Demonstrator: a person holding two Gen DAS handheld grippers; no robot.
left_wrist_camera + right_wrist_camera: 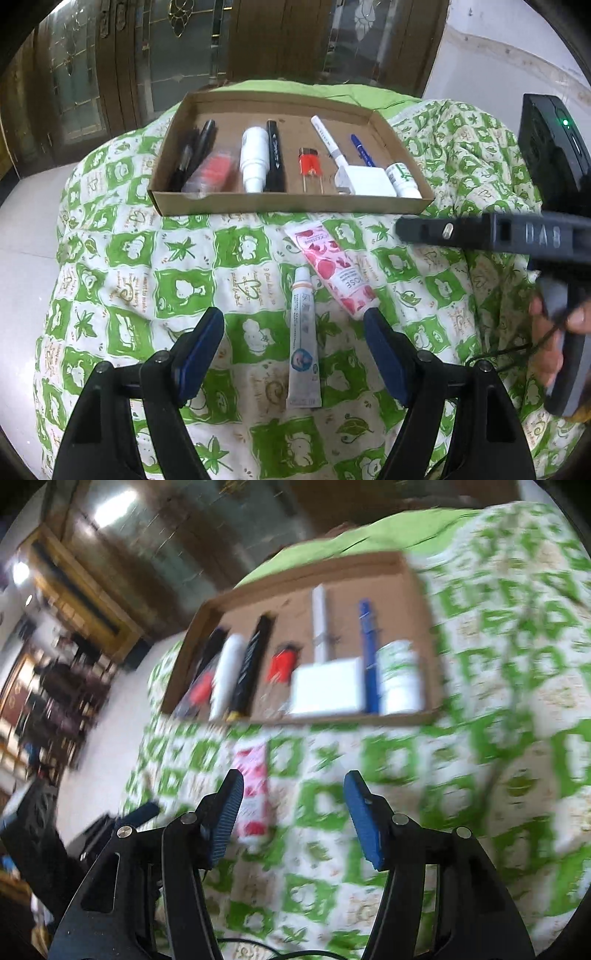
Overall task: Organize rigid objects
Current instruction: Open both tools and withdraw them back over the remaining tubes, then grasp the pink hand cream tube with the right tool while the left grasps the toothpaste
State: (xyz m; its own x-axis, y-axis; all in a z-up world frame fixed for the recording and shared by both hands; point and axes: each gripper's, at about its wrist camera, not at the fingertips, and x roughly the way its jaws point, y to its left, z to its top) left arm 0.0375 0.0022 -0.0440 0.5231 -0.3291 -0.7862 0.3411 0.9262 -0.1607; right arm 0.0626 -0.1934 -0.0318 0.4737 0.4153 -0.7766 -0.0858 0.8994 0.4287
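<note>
Only left wrist view shows grey-white tube [303, 339], lying on green quilt [147, 258] near side of cardboard tray [288, 205], between spread fingers of left gripper [295, 328]. Pink rose tube [332, 267] beside it, also short of tray. Right gripper [293, 786] blurred, fingers apart, empty. Tray holds white spray bottle [253, 157], black marker [274, 155], red lighter [309, 162], white adapter [371, 181], blue pen [362, 149].

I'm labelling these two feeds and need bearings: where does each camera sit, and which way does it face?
Left wrist: on the left gripper, low over the quilt, facing the cardboard tray and two tubes; shows its open fingers, the right gripper, and a hand.
Right wrist: on the right gripper, tilted and blurred, facing the tray; shows its open fingers.
Shared: tray, quilt, pink tube.
</note>
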